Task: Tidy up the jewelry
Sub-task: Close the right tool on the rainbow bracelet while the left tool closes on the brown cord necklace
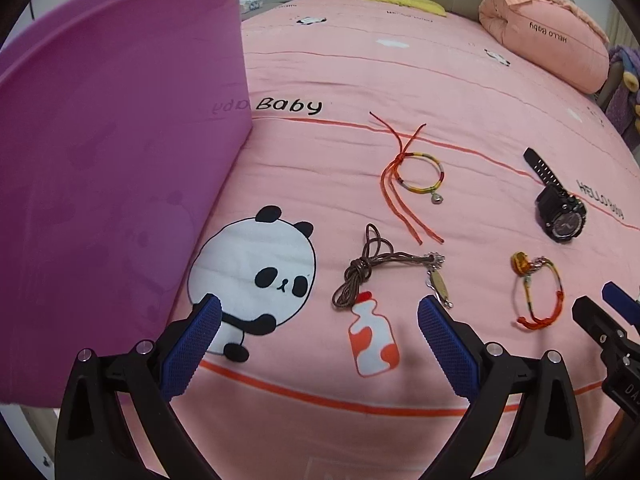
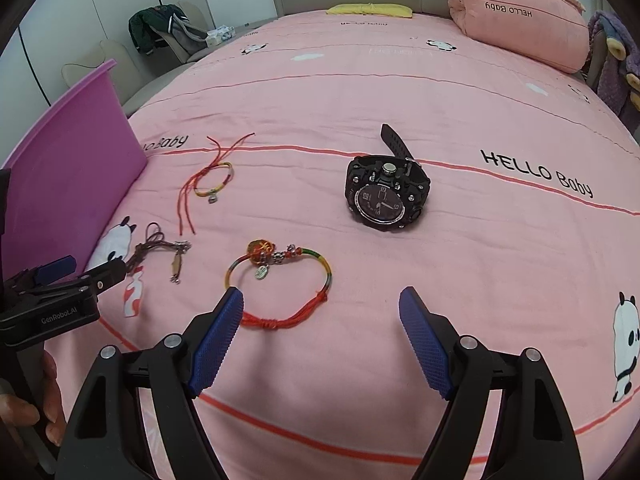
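- The bedsheet (image 2: 460, 280) was soft pink cotton, printed with pandas, orange lines and "HELLO Baby" lettering
- A purple plastic bin (image 1: 100, 160) with smooth, slightly glossy walls stood on the sheet at the left
- A chunky black wristwatch (image 2: 386, 196) with a round dial and ribbed rubber strap lay face up, well apart from the bin
- A braided multicoloured bracelet (image 2: 280, 292), closed with a knotted red cord and hung with an orange bead and small metal charms, lay just ahead of the right gripper (image 2: 320, 344)
- A second woven bracelet (image 1: 420, 174), a small ring with a tiny bell and long loose orange-red cord ends, lay farther back
- A brown cord necklace (image 1: 368, 272), bundled and knotted, with a slim oval metal pendant, lay beside the printed panda, just ahead of the left gripper (image 1: 320, 344)
- The right gripper's jaws stood wide, with textured blue pads (image 2: 216, 344), holding nothing and touching nothing
- The left gripper's jaws were also spread wide and empty, above the sheet
- A person's fingers (image 2: 52, 396) wrapped the left gripper's handle
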A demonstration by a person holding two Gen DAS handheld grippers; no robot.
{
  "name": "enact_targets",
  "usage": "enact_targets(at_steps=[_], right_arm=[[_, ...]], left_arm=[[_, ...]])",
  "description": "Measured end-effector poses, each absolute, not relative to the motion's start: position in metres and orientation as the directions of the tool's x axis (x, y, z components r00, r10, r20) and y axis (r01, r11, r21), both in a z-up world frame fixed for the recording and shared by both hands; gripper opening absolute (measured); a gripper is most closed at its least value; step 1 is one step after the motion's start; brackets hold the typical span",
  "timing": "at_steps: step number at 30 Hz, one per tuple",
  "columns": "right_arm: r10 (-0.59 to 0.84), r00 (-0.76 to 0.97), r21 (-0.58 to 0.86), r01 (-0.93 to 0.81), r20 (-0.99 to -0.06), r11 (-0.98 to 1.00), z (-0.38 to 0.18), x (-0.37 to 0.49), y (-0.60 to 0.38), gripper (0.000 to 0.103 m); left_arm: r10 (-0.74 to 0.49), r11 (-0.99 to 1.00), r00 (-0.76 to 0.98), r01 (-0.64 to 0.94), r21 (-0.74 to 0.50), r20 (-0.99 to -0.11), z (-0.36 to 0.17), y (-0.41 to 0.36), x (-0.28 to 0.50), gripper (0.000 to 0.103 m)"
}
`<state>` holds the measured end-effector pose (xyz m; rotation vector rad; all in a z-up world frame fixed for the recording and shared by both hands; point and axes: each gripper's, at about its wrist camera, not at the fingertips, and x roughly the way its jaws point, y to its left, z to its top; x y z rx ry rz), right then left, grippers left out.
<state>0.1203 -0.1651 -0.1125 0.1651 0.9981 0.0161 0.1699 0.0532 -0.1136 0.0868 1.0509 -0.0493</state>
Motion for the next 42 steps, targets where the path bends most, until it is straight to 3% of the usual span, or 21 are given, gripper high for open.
enact_targets(at_steps=[27, 33, 35, 36, 38, 42], right_arm=[[-0.025, 0.499, -0.010, 0.033, -0.866, 0.999, -0.156, 0.161, -0.157, 0.074], [-0.003, 0.505, -0.013, -0.016, -0.863, 1.000, -0.154, 0.160, -0.143, 0.043], [0.010, 0.504, -0.003, -0.024, -0.864, 1.000, -0.154, 0.160, -0.139, 0.028], [0.013, 0.503, 0.000, -0.027, -0.864, 1.000, -0.153, 0.160, -0.137, 0.025], [0.016, 0.501, 0.002, -0.028, -0.865, 1.000, -0.152, 0.159, -0.135, 0.007], [0.045, 0.494, 0.047, -0.008, -0.868, 0.999, -0.149, 0.154, -0.139, 0.004]], left_arm=[[-0.014, 0.996, 0.518, 0.085, 0.035, -0.855, -0.157, 0.042, 0.211, 0.096], [-0.044, 0.993, 0.519, 0.120, 0.022, -0.853, -0.155, 0.035, 0.207, 0.077], [-0.065, 0.992, 0.510, 0.123, -0.002, -0.858, -0.155, 0.037, 0.208, 0.073], [-0.072, 0.992, 0.506, 0.123, -0.011, -0.860, -0.154, 0.038, 0.209, 0.068], [-0.075, 0.992, 0.503, 0.124, -0.014, -0.861, -0.152, 0.039, 0.208, 0.058], [-0.088, 0.991, 0.492, 0.134, -0.025, -0.866, -0.149, 0.039, 0.202, 0.025]])
